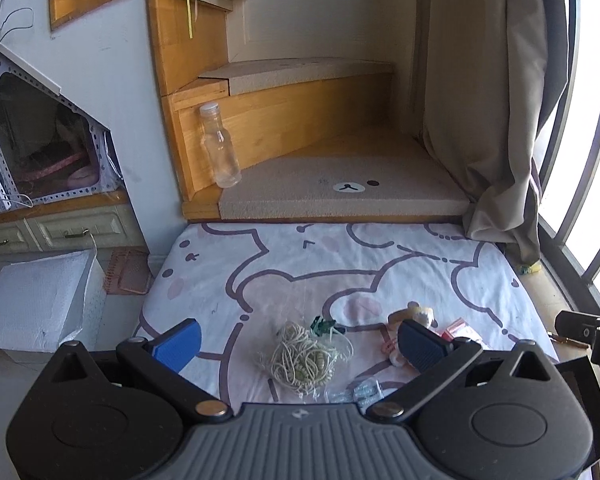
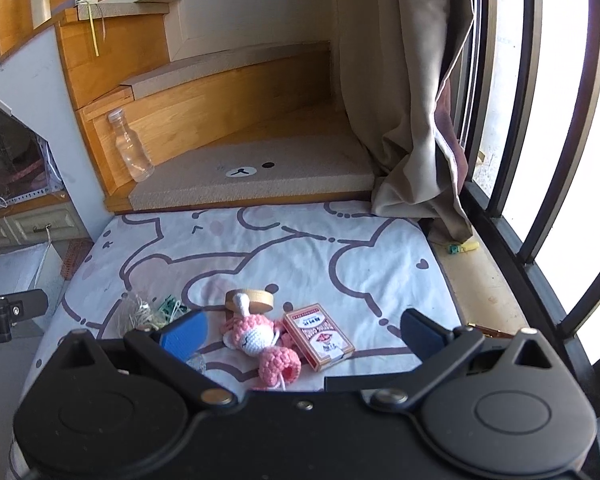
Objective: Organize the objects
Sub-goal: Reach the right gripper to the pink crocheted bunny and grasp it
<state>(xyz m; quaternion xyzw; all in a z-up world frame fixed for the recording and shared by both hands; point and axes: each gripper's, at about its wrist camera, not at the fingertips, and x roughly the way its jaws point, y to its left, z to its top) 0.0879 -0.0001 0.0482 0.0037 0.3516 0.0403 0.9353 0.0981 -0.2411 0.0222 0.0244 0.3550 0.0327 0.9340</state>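
Small objects scattered on a cartoon-print sheet (image 2: 380, 256).
Left claw (image 1: 298, 344) hovers wide open over the cord bundle (image 1: 304, 356); right claw (image 2: 300, 334), equally spread and empty, frames the pink crochet toy (image 2: 260, 344) and card box (image 2: 320, 336).

Left gripper (image 1: 300, 342) jaws spread wide, empty; right gripper (image 2: 300, 332) likewise.

Card box (image 2: 319, 336) right of crocheted toy (image 2: 260, 340)

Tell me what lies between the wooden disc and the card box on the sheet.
In the right wrist view, only the pink knitted toy reaches between the wooden disc and the card box.
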